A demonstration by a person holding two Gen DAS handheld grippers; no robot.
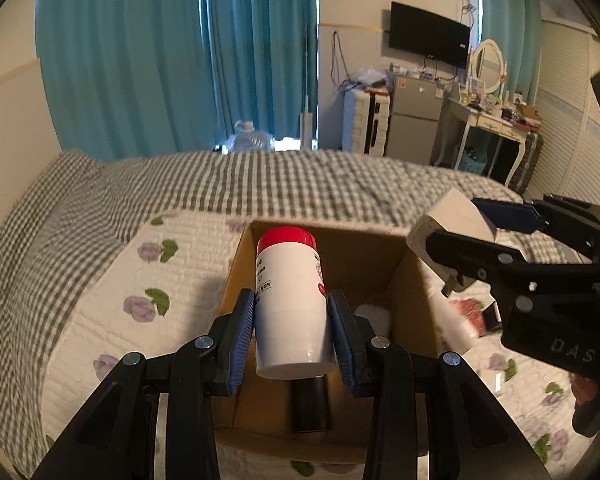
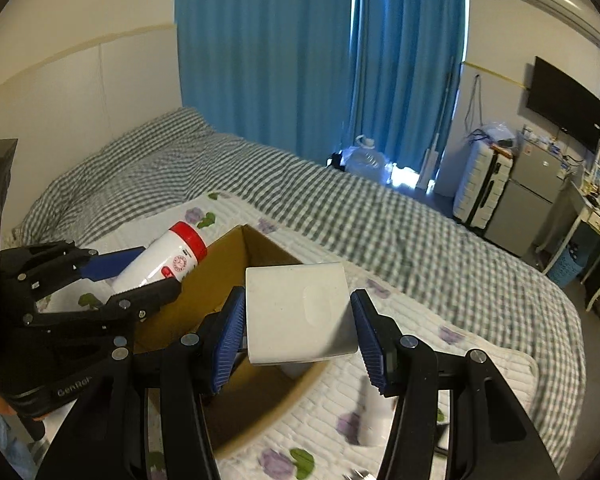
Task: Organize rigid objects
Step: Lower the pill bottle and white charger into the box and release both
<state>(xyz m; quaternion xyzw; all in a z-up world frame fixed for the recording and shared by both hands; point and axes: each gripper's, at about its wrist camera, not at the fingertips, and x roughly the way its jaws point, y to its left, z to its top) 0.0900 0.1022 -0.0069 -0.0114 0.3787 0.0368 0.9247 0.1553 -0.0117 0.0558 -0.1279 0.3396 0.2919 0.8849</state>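
Bedroom; right tool [image 1: 466, 224] reads "DAS", left [image 2: 134, 276] "GenRob".

We cannot identify the dark object [image 1: 309, 404] in the cardboard box [image 1: 396, 276], half hidden behind the white bottle [image 1: 290, 300]. A blurred white cylinder [image 2: 374, 420] on the quilt [image 2: 460, 364] sits partly behind the right gripper's [image 2: 298, 338] jaws. Clutter on the far dressing table [image 1: 496, 118] is too small to tell.

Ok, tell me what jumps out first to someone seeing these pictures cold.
First, the white bottle with a red cap, clamped in the left gripper and hanging over the open cardboard box on the floral quilt. Next, the white boxy object gripped by the right gripper beside the box's right edge. Behind both, teal curtains dominate the room.
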